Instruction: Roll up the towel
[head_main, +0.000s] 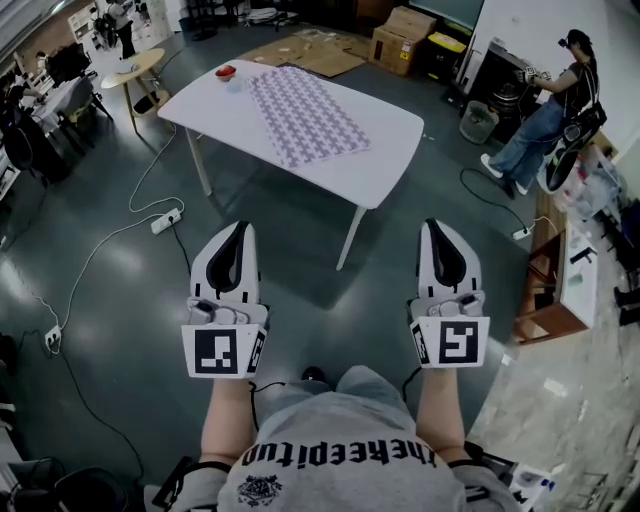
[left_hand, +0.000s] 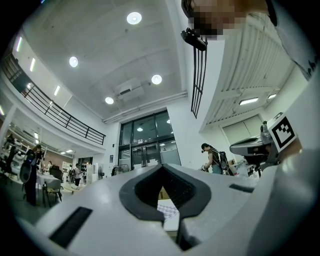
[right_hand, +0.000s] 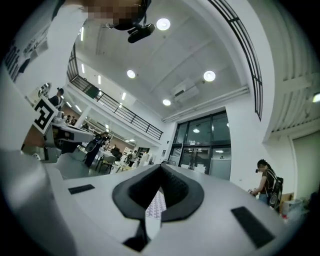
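A patterned towel (head_main: 305, 117) lies spread flat on a white table (head_main: 390, 160) some way ahead of me. My left gripper (head_main: 236, 231) and right gripper (head_main: 440, 228) are held up side by side above the floor, well short of the table, both shut and with nothing in them. In the left gripper view the closed left gripper (left_hand: 162, 167) shows a sliver of the towel (left_hand: 169, 209) through the gap behind its tips. The right gripper view has the shut right gripper (right_hand: 161, 167) with the towel (right_hand: 156, 205) seen the same way.
A small red object (head_main: 225, 72) sits at the table's far left corner. Cables and a power strip (head_main: 165, 221) run across the dark floor on the left. A round side table (head_main: 133, 68) stands far left, cardboard boxes (head_main: 402, 37) at the back, and a person (head_main: 545, 115) stands at the right by shelving.
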